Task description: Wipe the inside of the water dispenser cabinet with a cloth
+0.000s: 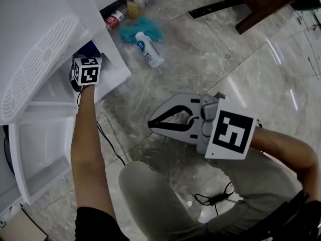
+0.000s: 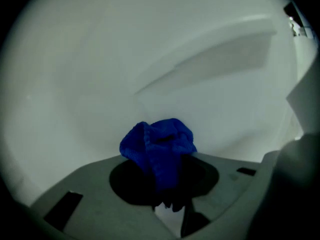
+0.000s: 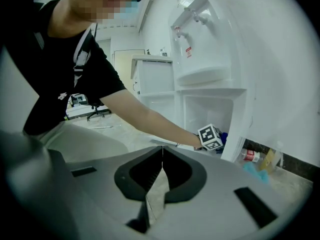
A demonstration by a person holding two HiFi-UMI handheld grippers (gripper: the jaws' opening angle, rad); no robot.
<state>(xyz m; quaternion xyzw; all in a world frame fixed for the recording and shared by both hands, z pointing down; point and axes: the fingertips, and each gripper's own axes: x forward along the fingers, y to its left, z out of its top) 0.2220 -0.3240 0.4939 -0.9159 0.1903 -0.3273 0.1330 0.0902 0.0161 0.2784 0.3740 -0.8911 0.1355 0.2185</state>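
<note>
Two risks, I judge: my left gripper (image 2: 166, 183) clamps just a bunched fold of the crumpled blue woven cloth (image 2: 158, 145), low centre of its view before the white plastic cabinet wall (image 2: 150, 59). Dragging could tug the cloth free or let the jaws scrape. My right gripper (image 3: 162, 159) has its jaws together, empty.

Dispenser cabinet (image 1: 47, 134) stands at the floor's (image 1: 225, 69) left edge. Left gripper (image 2: 165, 184) is inside it, cloth (image 2: 159, 146) pinched between the jaws, near the back wall. Right gripper (image 1: 150, 122) is outside, right of the cabinet, above the person's knee (image 1: 150, 185), jaws together on nothing. By the floor's far edge stands an upright bottle (image 1: 135, 4), a can (image 1: 114, 19) lying left of it. In front of them a lying bottle (image 1: 149, 49) rests on a second cloth (image 1: 128, 31).
</note>
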